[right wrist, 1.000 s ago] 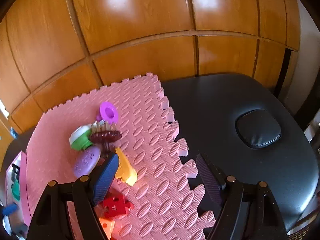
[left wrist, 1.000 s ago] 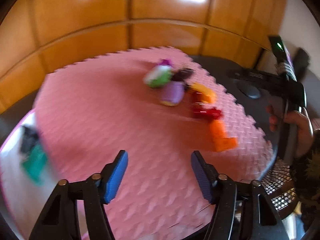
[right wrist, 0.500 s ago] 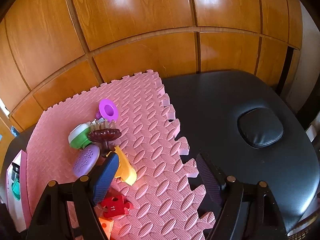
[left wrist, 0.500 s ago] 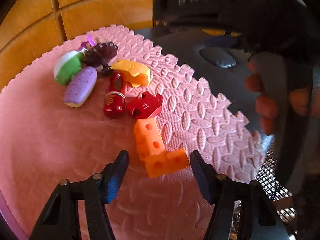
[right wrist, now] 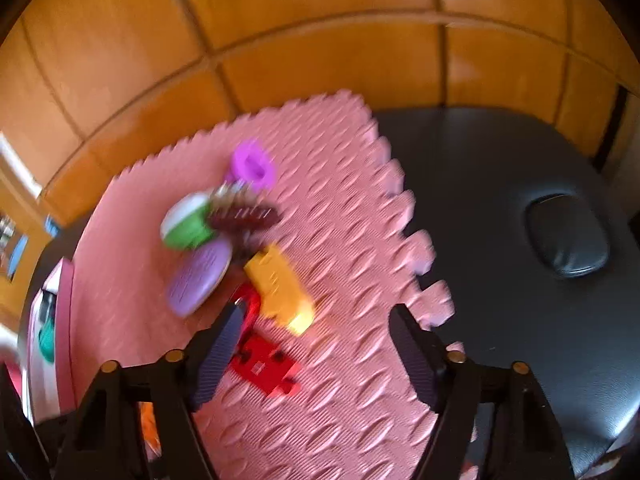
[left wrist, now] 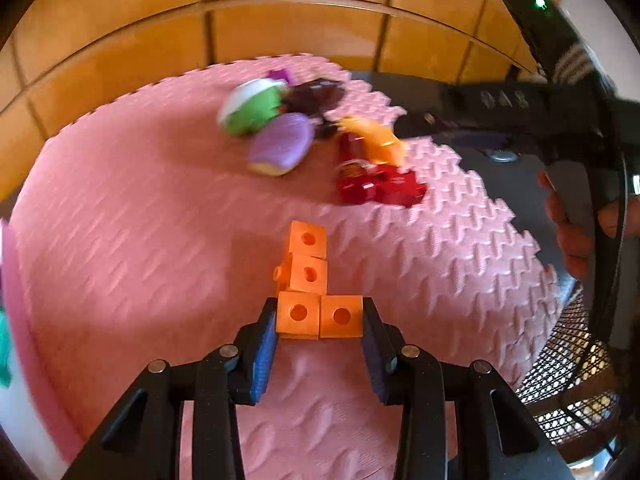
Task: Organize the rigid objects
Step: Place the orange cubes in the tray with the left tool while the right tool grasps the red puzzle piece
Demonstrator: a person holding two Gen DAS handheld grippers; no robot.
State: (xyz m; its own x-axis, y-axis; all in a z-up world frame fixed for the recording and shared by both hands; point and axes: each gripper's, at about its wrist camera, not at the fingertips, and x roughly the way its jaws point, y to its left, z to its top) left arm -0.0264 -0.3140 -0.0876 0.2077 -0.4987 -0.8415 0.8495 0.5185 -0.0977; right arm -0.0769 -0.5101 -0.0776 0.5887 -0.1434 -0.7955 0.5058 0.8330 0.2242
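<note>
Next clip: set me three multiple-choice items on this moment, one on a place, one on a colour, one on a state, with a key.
1. Where does the purple ring lie?
A. on the pink foam mat
B. on the black padded table
C. in the wire basket

2. What colour is the cube block piece between the left gripper's pads?
A. green
B. orange
C. blue

3. How does the right gripper stand?
A. shut on the red piece
B. shut on the yellow piece
C. open, holding nothing

Key: 1 A, purple ring rests on the pink foam mat. 2 B, the left gripper clamps the orange block piece. 3 C, the right gripper has bare pads.

Left tool (left wrist: 320, 316) clamping orange blocks (left wrist: 310, 292) (L-shaped)
</note>
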